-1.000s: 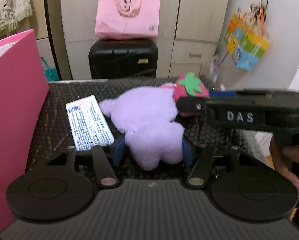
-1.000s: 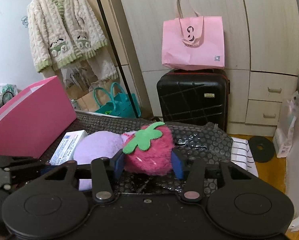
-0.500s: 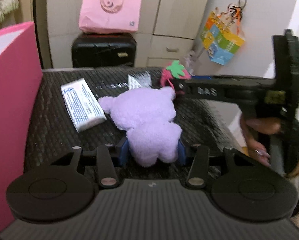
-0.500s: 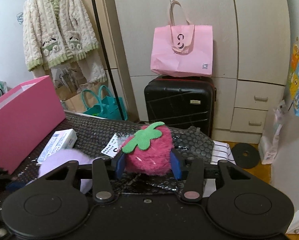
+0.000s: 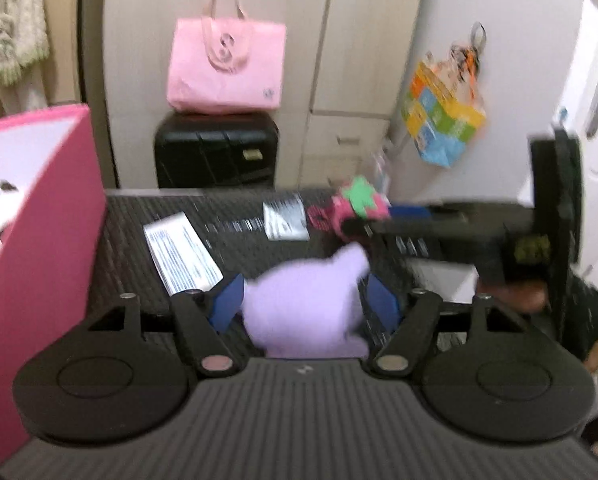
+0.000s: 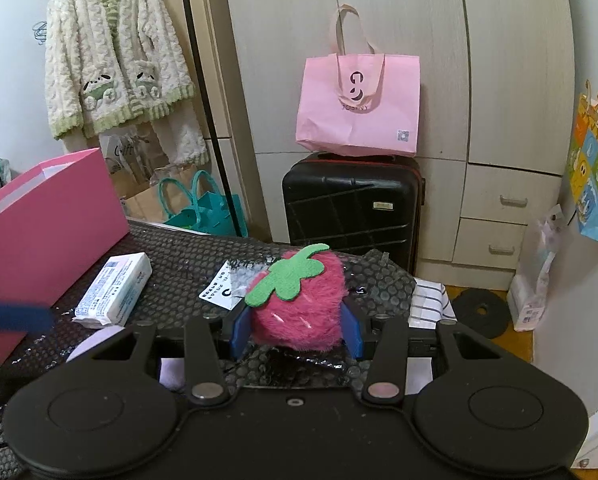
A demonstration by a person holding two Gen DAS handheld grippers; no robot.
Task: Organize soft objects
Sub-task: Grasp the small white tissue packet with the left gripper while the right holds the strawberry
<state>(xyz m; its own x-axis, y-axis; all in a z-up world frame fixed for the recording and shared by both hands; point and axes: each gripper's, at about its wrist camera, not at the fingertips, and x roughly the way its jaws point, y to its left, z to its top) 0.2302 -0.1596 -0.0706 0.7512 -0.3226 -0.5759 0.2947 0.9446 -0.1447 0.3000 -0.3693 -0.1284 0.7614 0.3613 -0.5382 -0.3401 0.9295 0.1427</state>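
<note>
My left gripper [image 5: 305, 300] is shut on a lilac plush toy [image 5: 311, 304] and holds it above the black bubble-wrap table [image 5: 235, 256]. My right gripper [image 6: 297, 330] is shut on a pink plush strawberry [image 6: 299, 304] with a green felt leaf, raised over the table's right end. The right gripper and strawberry [image 5: 359, 204] also show at the right of the left wrist view. A bit of the lilac plush [image 6: 95, 344] shows low left in the right wrist view. The open pink box [image 5: 39, 240] stands at the left with a white plush inside.
A white tissue pack [image 6: 115, 290] and a printed paper label [image 6: 227, 286] lie on the table. Behind it stand a black suitcase [image 6: 355, 200] with a pink tote bag [image 6: 359, 104] on top, and wardrobes. A cardigan [image 6: 115, 52] hangs at the back left.
Both grippers have lifted their plush toys off the table and drawn back. The lilac plush now hangs clear of the surface, and the strawberry has moved right, uncovering the paper label.
</note>
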